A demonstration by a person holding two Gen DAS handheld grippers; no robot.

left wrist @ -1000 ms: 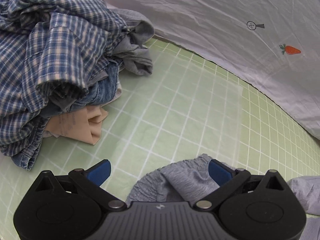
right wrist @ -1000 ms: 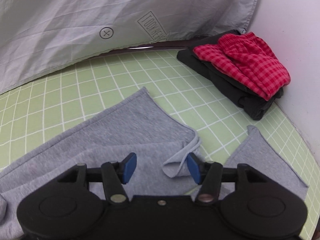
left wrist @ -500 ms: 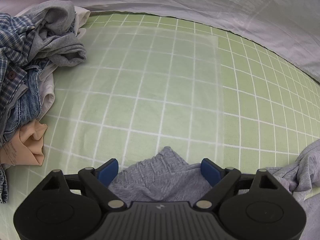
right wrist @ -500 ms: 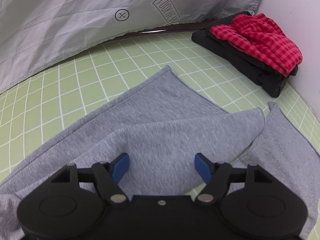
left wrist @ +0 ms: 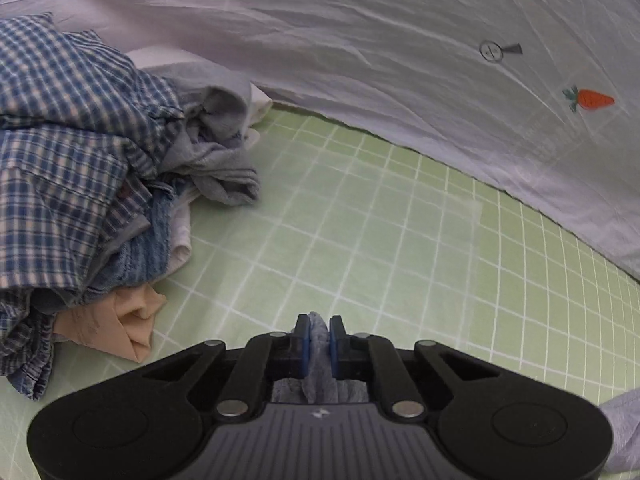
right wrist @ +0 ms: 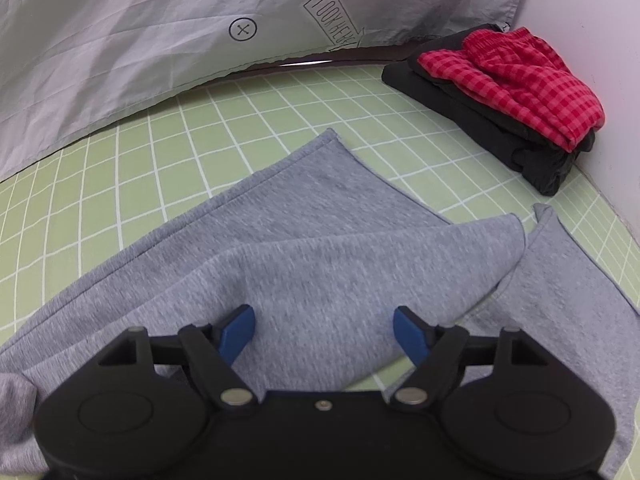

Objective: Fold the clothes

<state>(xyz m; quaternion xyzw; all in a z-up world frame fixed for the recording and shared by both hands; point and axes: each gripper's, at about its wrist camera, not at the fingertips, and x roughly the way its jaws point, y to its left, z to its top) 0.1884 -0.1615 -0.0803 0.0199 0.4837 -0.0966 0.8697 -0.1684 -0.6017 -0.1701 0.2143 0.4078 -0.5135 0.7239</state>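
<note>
Green grid mat (left wrist: pixel 360 216), left gripper (left wrist: pixel 319 334) now clamping grey garment (right wrist: pixel 320 264), right gripper (right wrist: pixel 324 326) spread.

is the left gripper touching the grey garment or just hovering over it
Touching. In the left wrist view the left gripper has its blue pads closed on a bunched fold of the grey garment, with no gap visible.

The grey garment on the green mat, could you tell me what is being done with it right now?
A person with a gripper in each hand is folding grey sweatpants on the green grid mat. The left gripper is shut on a bunched bit of the grey fabric. The right gripper is open above the spread-out legs. An unfolded pile of clothes waits on one side; a folded red checked pair lies on a dark garment.
</note>
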